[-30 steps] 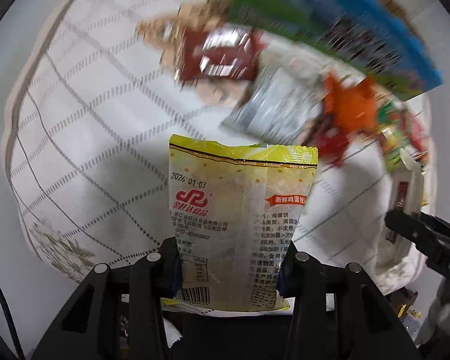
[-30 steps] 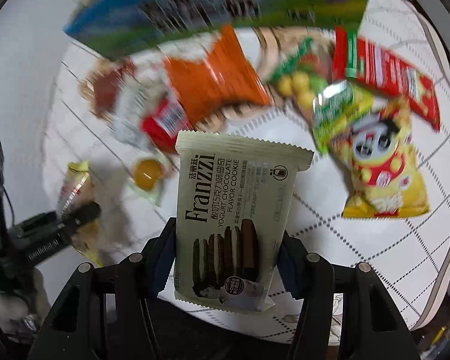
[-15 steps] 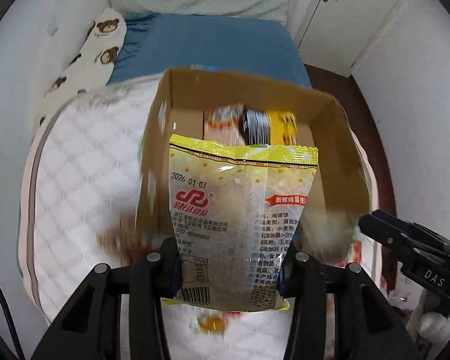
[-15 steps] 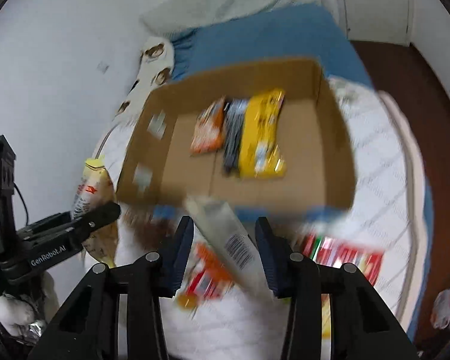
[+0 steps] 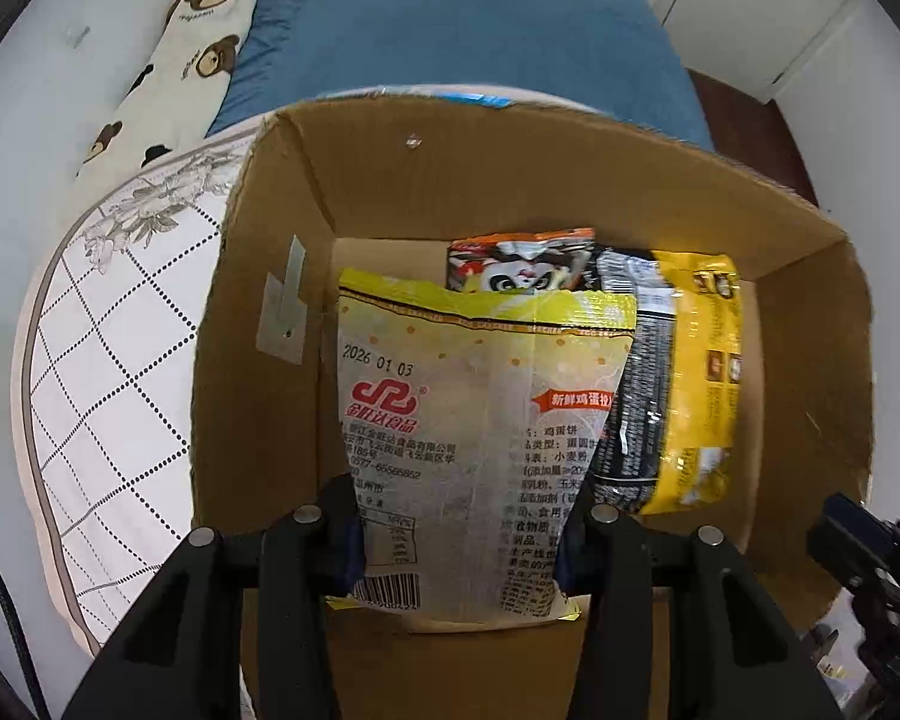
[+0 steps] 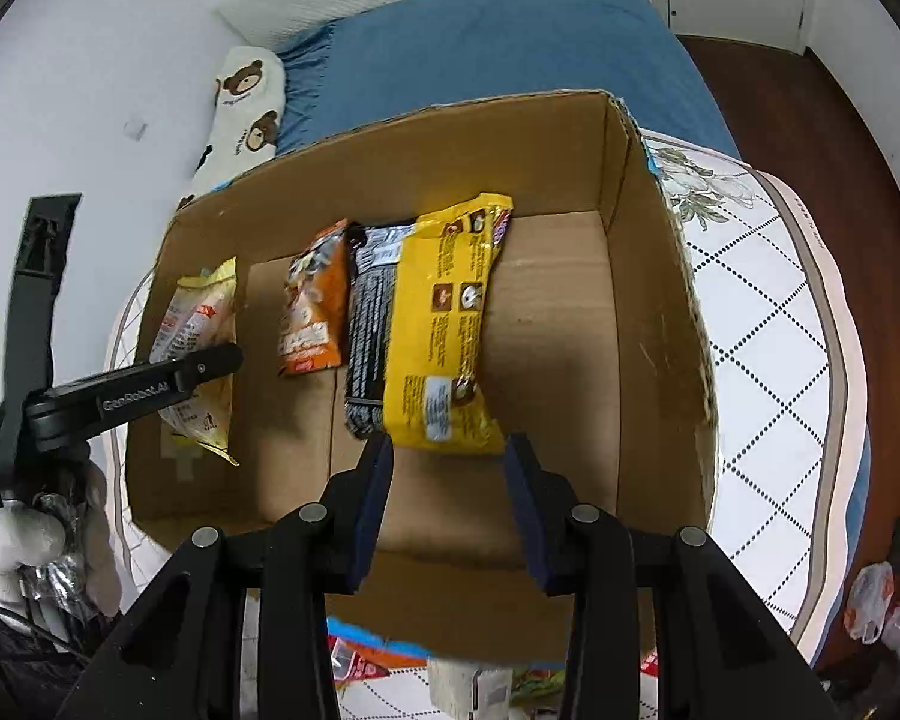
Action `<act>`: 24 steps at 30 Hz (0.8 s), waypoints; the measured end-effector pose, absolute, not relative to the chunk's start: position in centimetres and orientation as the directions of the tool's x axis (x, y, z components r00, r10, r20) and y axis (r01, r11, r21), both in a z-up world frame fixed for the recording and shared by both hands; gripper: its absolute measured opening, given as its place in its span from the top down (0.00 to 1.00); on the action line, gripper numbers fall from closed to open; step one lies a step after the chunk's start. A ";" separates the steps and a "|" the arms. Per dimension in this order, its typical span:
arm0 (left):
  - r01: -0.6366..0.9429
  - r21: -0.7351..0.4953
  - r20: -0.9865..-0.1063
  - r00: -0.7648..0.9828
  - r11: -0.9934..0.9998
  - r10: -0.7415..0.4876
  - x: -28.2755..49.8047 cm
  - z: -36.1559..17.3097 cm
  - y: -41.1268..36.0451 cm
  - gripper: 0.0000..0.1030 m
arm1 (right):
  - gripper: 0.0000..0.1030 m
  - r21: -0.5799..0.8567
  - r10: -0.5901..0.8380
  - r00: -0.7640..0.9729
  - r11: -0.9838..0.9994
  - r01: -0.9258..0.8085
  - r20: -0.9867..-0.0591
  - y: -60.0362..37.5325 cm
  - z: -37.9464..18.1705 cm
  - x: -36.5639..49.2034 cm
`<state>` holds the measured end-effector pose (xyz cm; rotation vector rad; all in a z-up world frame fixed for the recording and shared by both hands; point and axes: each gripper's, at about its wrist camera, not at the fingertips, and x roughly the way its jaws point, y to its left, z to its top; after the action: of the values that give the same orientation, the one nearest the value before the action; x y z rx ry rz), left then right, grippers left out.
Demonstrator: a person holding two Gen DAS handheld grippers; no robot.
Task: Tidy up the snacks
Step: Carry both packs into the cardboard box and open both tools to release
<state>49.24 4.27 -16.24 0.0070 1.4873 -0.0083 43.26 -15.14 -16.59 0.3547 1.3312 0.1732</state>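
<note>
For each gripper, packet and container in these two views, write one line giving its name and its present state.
Left gripper: shut on the pale yellow packet, held over the box.
Right gripper: open, holding nothing.
Cardboard box: open-topped, partly filled.
Orange packet, black packet, yellow packet: lying side by side inside.

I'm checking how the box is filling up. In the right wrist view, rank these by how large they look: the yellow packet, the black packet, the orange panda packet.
1. yellow packet
2. black packet, partly hidden under the yellow one, so its rank is unsure
3. orange panda packet
</note>
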 end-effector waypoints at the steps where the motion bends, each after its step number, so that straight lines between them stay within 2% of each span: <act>1: 0.012 0.002 -0.996 0.087 1.000 0.001 49.1 -16.3 4.4 0.59 | 0.59 0.356 0.329 0.237 0.931 0.077 -0.914 -15.2 -16.5 43.4; 4: 0.020 -0.012 -0.995 0.099 1.000 -0.014 47.5 -15.7 4.6 0.59 | 0.53 0.368 0.343 0.255 0.928 0.055 -0.904 -15.2 -14.9 40.9; 6: 0.028 -0.020 -0.992 0.121 0.999 -0.023 45.5 -14.9 4.6 0.59 | 0.34 0.380 0.355 0.269 0.924 0.047 -0.895 -15.2 -13.7 37.8; 8: 0.038 -0.029 -0.988 0.149 0.999 -0.035 43.3 -13.9 4.4 0.59 | 0.26 0.377 0.350 0.280 0.925 0.047 -0.894 -14.8 -13.3 34.8; 12: 0.039 -0.047 -0.973 0.222 0.998 -0.055 38.8 -11.4 4.4 0.59 | 0.26 0.355 0.326 0.226 0.929 0.101 -0.918 -13.2 -16.7 29.4; 16: 0.071 -0.033 -0.956 0.290 0.997 -0.052 35.5 -9.4 4.0 0.59 | 0.26 0.318 0.297 0.147 0.937 0.146 -0.943 -11.7 -21.8 27.9; 20: 0.106 0.014 -0.952 0.305 0.994 -0.019 34.1 -9.7 3.4 0.59 | 0.25 0.224 0.213 0.086 0.964 0.142 -0.973 -9.6 -26.8 27.4; 22: 0.102 0.016 -0.949 0.315 0.995 -0.017 34.1 -9.7 3.6 0.59 | 0.31 0.178 0.165 0.122 0.978 0.106 -0.979 -8.8 -27.2 27.4; 23: 0.096 0.022 -0.948 0.319 0.995 -0.010 34.3 -9.8 3.7 0.59 | 0.45 0.143 0.131 0.142 0.987 0.079 -0.981 -8.5 -27.0 27.4; 24: 0.089 0.019 -0.948 0.319 0.996 -0.011 34.5 -10.0 3.8 0.59 | 0.45 0.118 0.109 0.155 0.992 0.050 -0.982 -8.1 -26.8 27.3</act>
<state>34.48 3.78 -9.98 0.0723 1.2445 -0.0658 27.33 -8.14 -26.82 0.1337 1.4157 0.0426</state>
